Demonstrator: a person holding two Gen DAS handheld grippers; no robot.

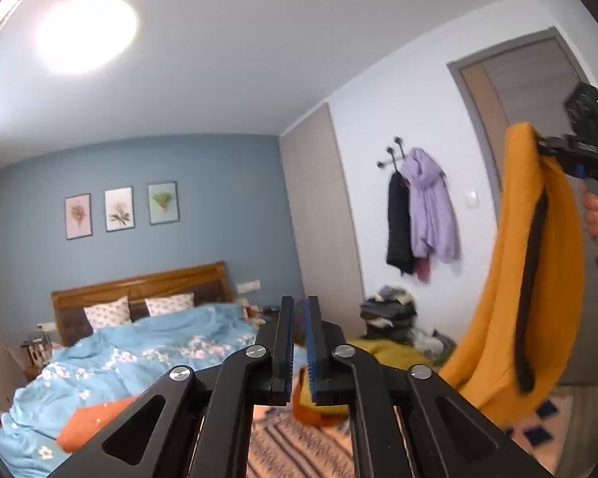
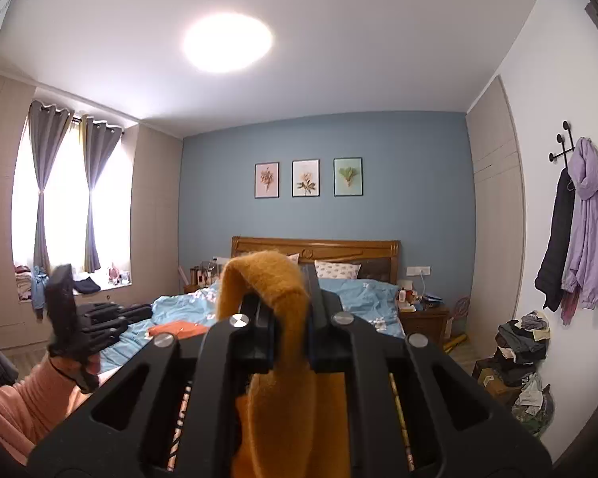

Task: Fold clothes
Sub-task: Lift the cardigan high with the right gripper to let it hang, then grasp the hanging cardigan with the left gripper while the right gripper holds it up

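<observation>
A lived-in home bedroom: a wooden-headboard bed (image 2: 315,249) with rumpled blue floral bedding (image 1: 139,342), three framed flower prints (image 2: 307,178) on a blue wall, curtained windows (image 2: 65,195), coats on wall hooks (image 2: 578,223), and a heap of clothes (image 2: 518,354) on the floor near the bed's far corner

Room brightly and evenly lit: a round ceiling lamp (image 1: 85,34) is blown out to pure white in both views, with a soft halo spreading over the ceiling, and in the right wrist view the window (image 2: 65,199) between the grey curtains (image 2: 46,183) is overexposed too, detail lost behind the glass. Strong fisheye distortion throughout: walls, the door frame (image 1: 464,127) and the wardrobe (image 2: 494,215) bow outward, and the corners fall to black vignette. Motion blur smears the left gripper (image 2: 61,306) in the right wrist view and softens the hanging coats (image 1: 422,215) in the left wrist view; shadows are faint.
</observation>
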